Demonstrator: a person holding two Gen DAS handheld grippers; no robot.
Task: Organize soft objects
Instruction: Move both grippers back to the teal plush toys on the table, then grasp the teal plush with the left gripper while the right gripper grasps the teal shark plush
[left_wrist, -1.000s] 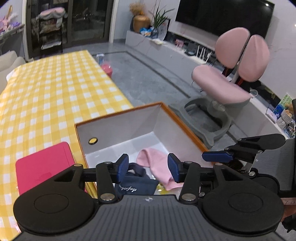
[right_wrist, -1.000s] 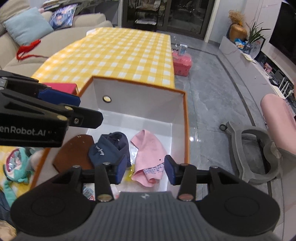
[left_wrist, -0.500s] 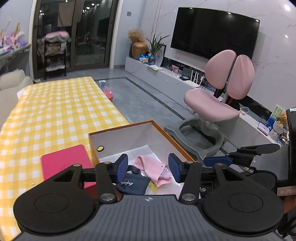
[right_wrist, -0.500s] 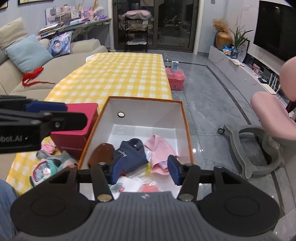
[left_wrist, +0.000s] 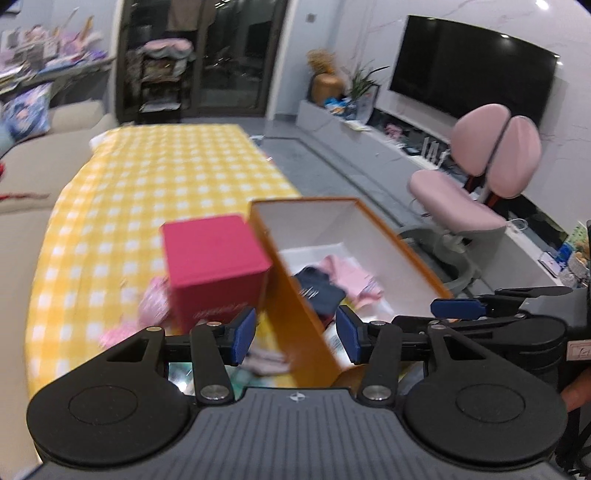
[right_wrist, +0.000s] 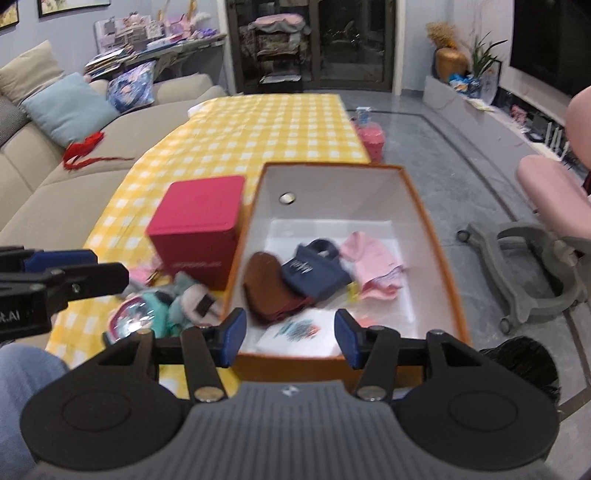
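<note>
An orange box (right_wrist: 432, 236) with a white inside stands on the yellow checked table (right_wrist: 258, 125). In it lie a brown cloth (right_wrist: 269, 284), a navy cloth (right_wrist: 314, 273), a pink cloth (right_wrist: 373, 266) and a white printed cloth (right_wrist: 295, 332). More soft items, teal and pink (right_wrist: 162, 306), lie on the table left of the box. My right gripper (right_wrist: 290, 338) is open and empty above the box's near edge. My left gripper (left_wrist: 295, 334) is open and empty over the box's left wall (left_wrist: 295, 295); it also shows at the left of the right wrist view (right_wrist: 74, 273).
A red cube box (right_wrist: 199, 229) stands against the orange box's left side. A beige sofa (right_wrist: 55, 177) runs along the left. A pink chair (left_wrist: 480, 177) stands on the grey floor to the right. A small pink container (right_wrist: 371, 140) sits on the floor beyond the table.
Both grippers have pulled back and up from inside the box, empty. The left one has shifted left, so the red cube and table items now show.
</note>
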